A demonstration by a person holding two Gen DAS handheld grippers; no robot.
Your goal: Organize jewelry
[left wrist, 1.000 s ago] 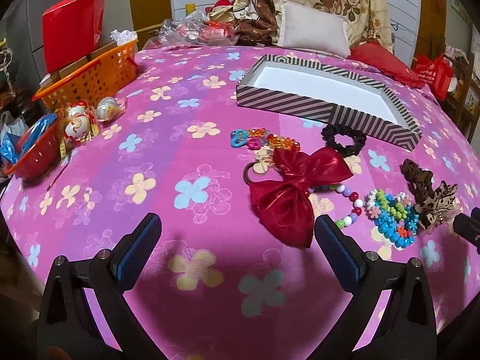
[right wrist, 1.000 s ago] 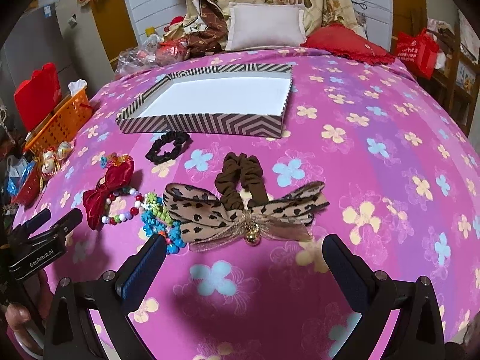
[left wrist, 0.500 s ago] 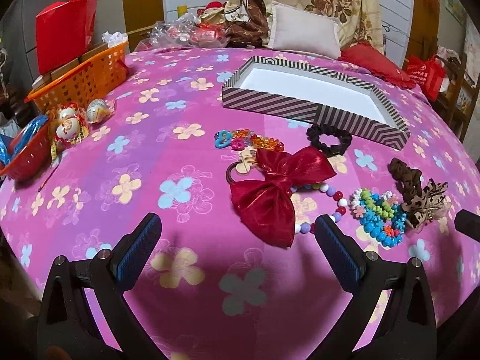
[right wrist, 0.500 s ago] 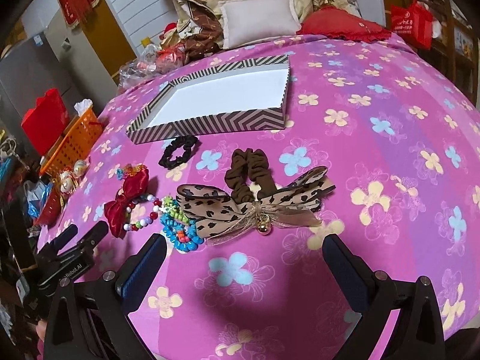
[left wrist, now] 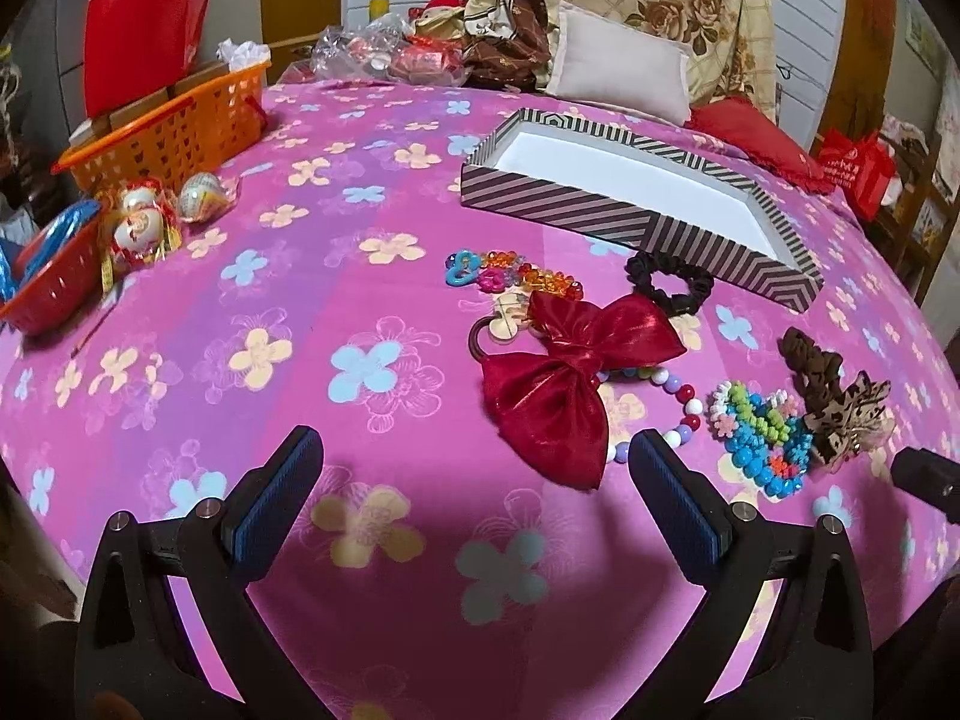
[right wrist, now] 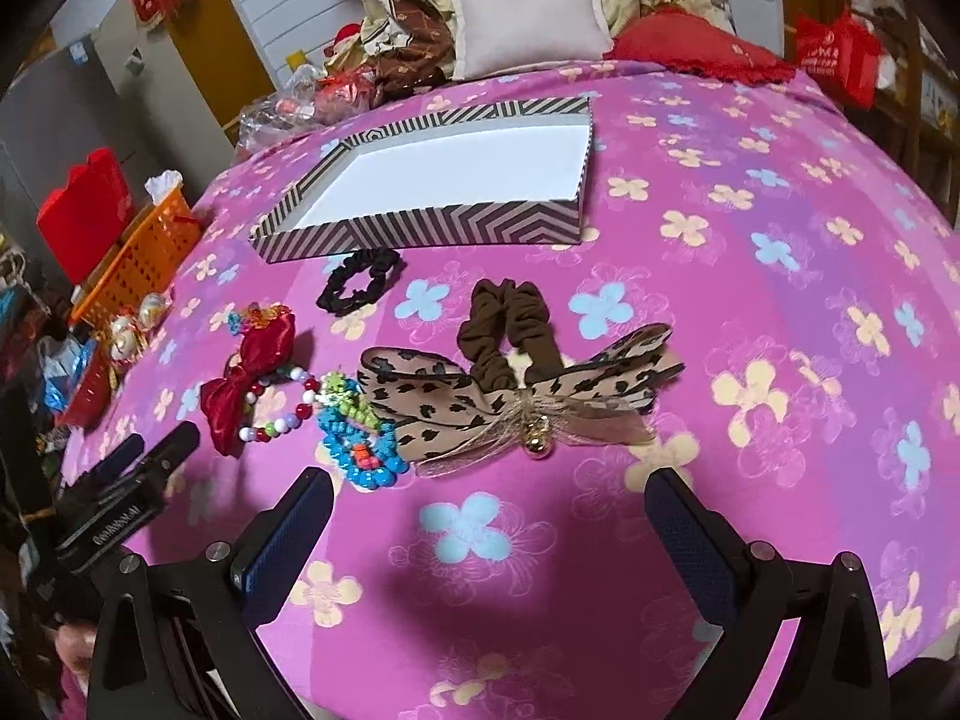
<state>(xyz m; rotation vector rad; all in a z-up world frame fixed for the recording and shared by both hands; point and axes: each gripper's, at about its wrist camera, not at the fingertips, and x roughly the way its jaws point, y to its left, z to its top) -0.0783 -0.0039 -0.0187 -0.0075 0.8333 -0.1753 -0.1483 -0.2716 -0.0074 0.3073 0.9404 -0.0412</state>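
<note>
Right gripper [right wrist: 489, 531] wide open, nothing between the jaws, hovering just short of the leopard bow [right wrist: 516, 402]; left gripper [left wrist: 474, 480] same, wide open and empty, red bow [left wrist: 570, 378] just ahead of its right finger. All jewelry is loose on the pink cloth [right wrist: 780, 300] in a cluster on the near side of the striped box [right wrist: 420, 228], which has nothing in it afaict, so sorting hasn't started imo. Risks: leopard bow lies over the brown scrunchie [right wrist: 510, 324] and touches the blue bead bracelet [right wrist: 360, 450], so a centre grab prob drags one or both along. Its ribbon is thin and flat on soft cloth, so fingers may pinch cloth or slip off; knot w/ the gold bell [right wrist: 534, 447] looks like the best bite. Red bow sits on the bead string [left wrist: 666, 414] and a hair tie [left wrist: 498, 330], same snag issue. Box wall is low, so a drop from height could bounce beads out. Orientation: in the right view the leopard bow's long axis runs left-right, slightly up to the right, roughly across the jaw gap, tails pointing right. Red bow's axis runs diagonal in the left view, near lobe toward the gripper, far lobe toward the black scrunchie [left wrist: 669, 282]. Box's long side faces the cluster.
</note>
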